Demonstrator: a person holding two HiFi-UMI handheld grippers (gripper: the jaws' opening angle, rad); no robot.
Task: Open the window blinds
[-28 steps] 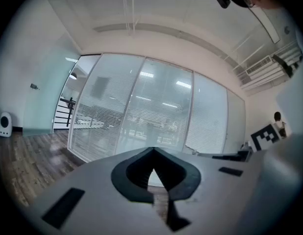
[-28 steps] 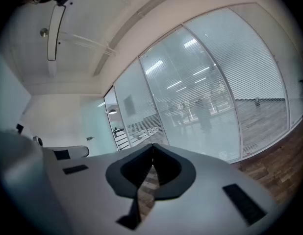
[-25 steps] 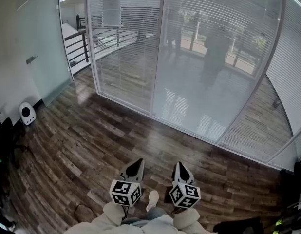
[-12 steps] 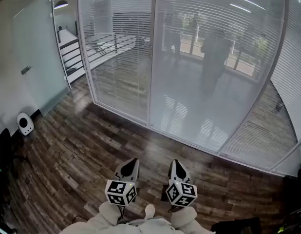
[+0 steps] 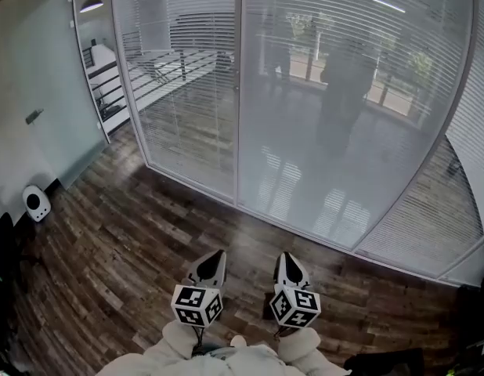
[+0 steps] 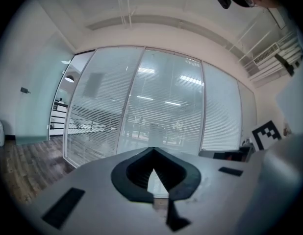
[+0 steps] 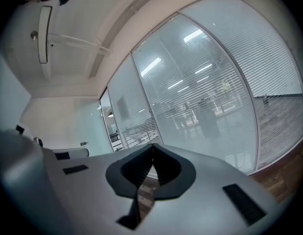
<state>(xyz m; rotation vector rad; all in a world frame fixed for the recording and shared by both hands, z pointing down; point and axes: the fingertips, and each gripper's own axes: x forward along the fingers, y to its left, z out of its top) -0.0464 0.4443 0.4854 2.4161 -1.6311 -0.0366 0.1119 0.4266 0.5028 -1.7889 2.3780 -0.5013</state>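
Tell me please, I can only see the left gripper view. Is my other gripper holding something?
Observer: No. The right gripper is shut, with nothing between its jaws.
Operator: Are we touching the blinds?
Observer: No. The head view shows bare wooden floor between your left gripper and the glass wall.
Operator: Anything on the ceiling I can't see?
Observer: Yes. The right gripper view shows a long white fixture up there.
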